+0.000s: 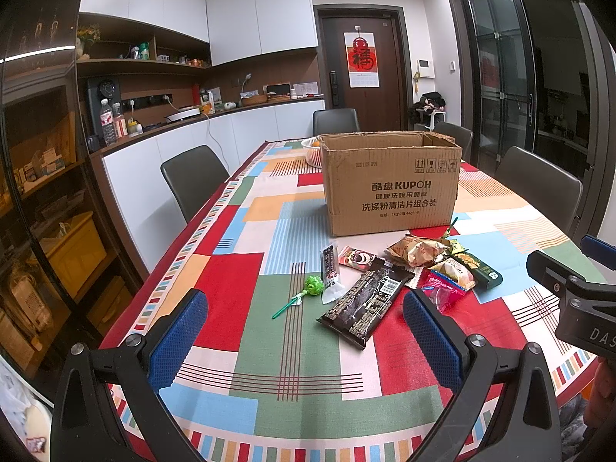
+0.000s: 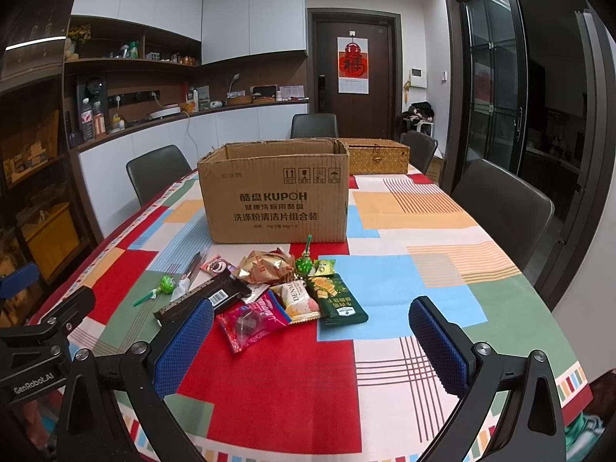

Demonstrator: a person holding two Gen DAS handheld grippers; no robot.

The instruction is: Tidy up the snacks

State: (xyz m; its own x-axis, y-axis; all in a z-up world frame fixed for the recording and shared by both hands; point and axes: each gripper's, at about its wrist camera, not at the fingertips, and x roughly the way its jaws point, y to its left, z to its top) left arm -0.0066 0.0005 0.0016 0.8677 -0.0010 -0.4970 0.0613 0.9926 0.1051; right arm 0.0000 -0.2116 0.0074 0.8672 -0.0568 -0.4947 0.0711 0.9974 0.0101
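An open cardboard box (image 1: 390, 183) stands on the patterned table; it also shows in the right wrist view (image 2: 275, 192). In front of it lies a pile of snacks: a long dark chocolate packet (image 1: 367, 300) (image 2: 208, 298), a green lollipop (image 1: 312, 287) (image 2: 166, 284), a gold crinkled bag (image 1: 417, 250) (image 2: 265, 265), a pink packet (image 2: 252, 321), a dark green packet (image 2: 337, 300) and a pale DENMA packet (image 2: 298, 300). My left gripper (image 1: 304, 331) is open and empty, just short of the chocolate packet. My right gripper (image 2: 312, 340) is open and empty, just short of the pink packet.
Grey chairs (image 1: 192, 179) (image 2: 504, 208) stand around the table. A woven basket (image 2: 379, 156) sits behind the box. A white bowl with fruit (image 1: 312, 150) is at the box's far left. A counter with bottles (image 1: 111, 121) runs along the left wall.
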